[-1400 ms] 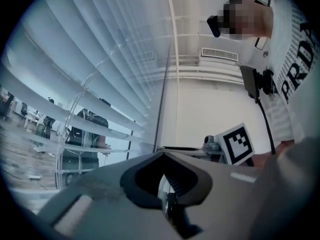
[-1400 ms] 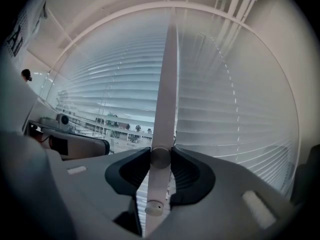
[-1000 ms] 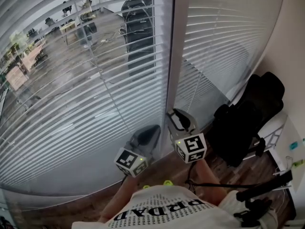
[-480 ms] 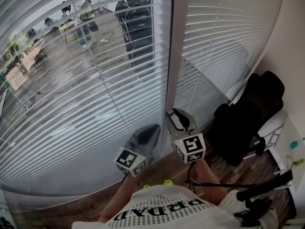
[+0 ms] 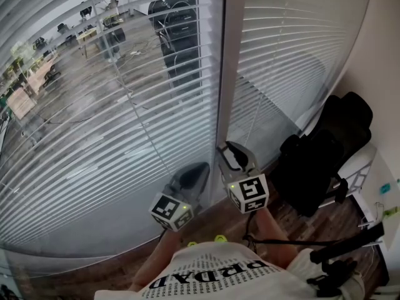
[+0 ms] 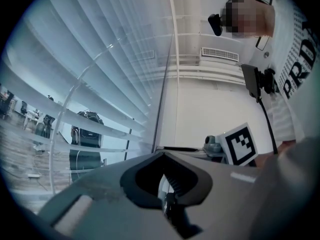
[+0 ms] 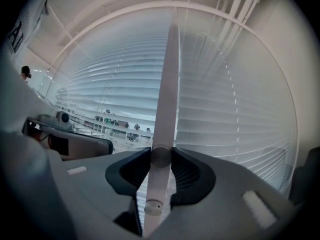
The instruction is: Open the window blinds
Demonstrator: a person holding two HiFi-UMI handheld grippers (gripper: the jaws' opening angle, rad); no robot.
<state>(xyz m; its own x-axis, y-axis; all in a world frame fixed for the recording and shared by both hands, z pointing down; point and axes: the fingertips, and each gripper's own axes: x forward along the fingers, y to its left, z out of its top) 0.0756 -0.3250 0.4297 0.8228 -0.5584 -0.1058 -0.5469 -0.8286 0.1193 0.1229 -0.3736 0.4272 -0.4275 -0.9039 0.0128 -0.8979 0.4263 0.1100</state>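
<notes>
White slatted blinds (image 5: 112, 124) cover the window in the head view, with the left gripper (image 5: 197, 171) and right gripper (image 5: 235, 156) low beside the upright frame (image 5: 228, 74) between the panels. In the left gripper view the fingers meet, holding nothing. In the right gripper view the fingers clamp a pale wand (image 7: 168, 94) that hangs before the blinds.

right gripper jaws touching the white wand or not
Touching. The right gripper view shows the right gripper closed on the white wand from both sides.
</notes>
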